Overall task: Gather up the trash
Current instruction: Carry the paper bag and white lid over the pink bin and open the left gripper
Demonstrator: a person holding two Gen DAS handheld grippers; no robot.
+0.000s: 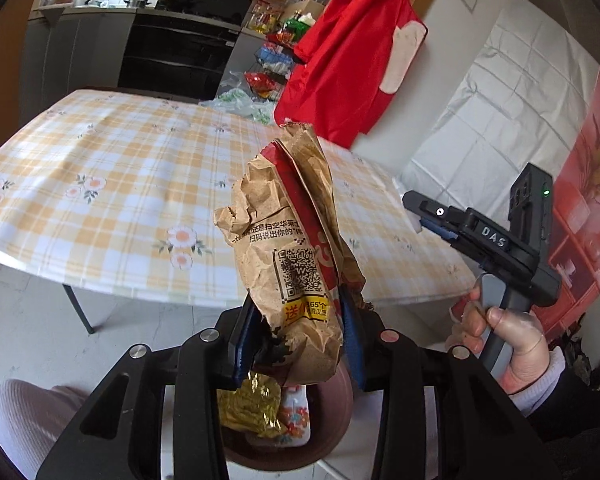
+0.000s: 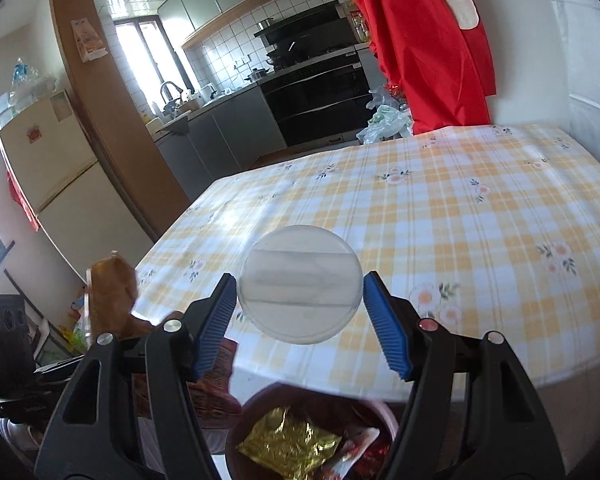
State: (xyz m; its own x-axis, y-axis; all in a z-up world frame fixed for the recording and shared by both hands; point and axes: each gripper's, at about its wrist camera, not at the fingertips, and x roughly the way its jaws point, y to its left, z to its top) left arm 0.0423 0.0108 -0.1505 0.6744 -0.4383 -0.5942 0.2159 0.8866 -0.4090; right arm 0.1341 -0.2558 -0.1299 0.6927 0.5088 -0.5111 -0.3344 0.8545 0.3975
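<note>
- Trash: one crumpled paper bag (image 1: 292,264) is clamped upright in the left hand-held gripper (image 1: 300,344), directly above the brown bin (image 1: 332,432); we judge it is poised for dropping.
- Right hand-held gripper (image 2: 300,308) stands open, its pads flanking one clear round lid (image 2: 300,284) without touching it.
- Bin holds one gold wrapper (image 2: 288,448) plus other packets.
- Checked surface (image 2: 460,208) carries nothing else.

Both wrist views look forward between their own jaws, close above the round brown plastic bin (image 1: 332,420) (image 2: 260,412), across the yellow-checked floral-cloth table (image 1: 100,184) (image 2: 460,208) toward the kitchen; they share bin, table and hanging red cloth (image 1: 348,52) (image 2: 424,40).
</note>
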